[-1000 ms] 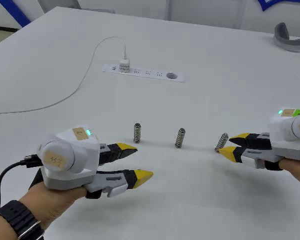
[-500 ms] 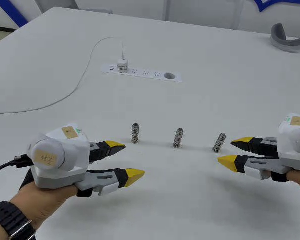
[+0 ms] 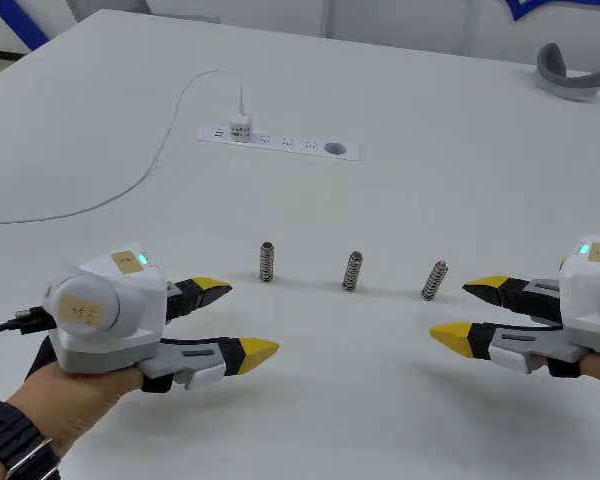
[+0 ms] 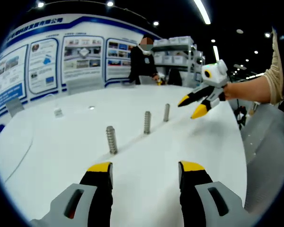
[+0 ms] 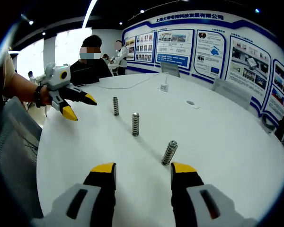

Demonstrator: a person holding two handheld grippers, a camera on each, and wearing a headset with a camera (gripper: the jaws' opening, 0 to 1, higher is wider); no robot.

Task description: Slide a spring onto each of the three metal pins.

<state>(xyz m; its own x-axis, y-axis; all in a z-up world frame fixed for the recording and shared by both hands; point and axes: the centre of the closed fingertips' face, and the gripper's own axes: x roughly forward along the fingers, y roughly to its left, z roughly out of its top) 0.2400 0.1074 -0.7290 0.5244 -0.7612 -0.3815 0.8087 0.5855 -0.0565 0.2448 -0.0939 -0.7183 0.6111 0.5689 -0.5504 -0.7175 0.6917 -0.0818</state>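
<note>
Three metal pins stand in a row on the white table, each with a spring around it: the left spring (image 3: pixel 267 261), the middle spring (image 3: pixel 352 270) and the right spring (image 3: pixel 435 280), which leans a little. They also stand ahead of each gripper's jaws: nearest spring (image 4: pixel 111 140) in the left gripper view, nearest spring (image 5: pixel 169 152) in the right gripper view. My left gripper (image 3: pixel 233 320) is open and empty, low at the left of the row. My right gripper (image 3: pixel 467 311) is open and empty, just right of the leaning spring.
A white power strip (image 3: pixel 280 143) with a plugged charger and a cable (image 3: pixel 130 190) lies farther back on the table. A grey curved object (image 3: pixel 570 80) rests at the far right corner. People stand beyond the table (image 5: pixel 92 59).
My right gripper has opened and drawn back to the right, away from the leaning spring it was touching. My left gripper has dropped slightly toward me. The view has tilted.
</note>
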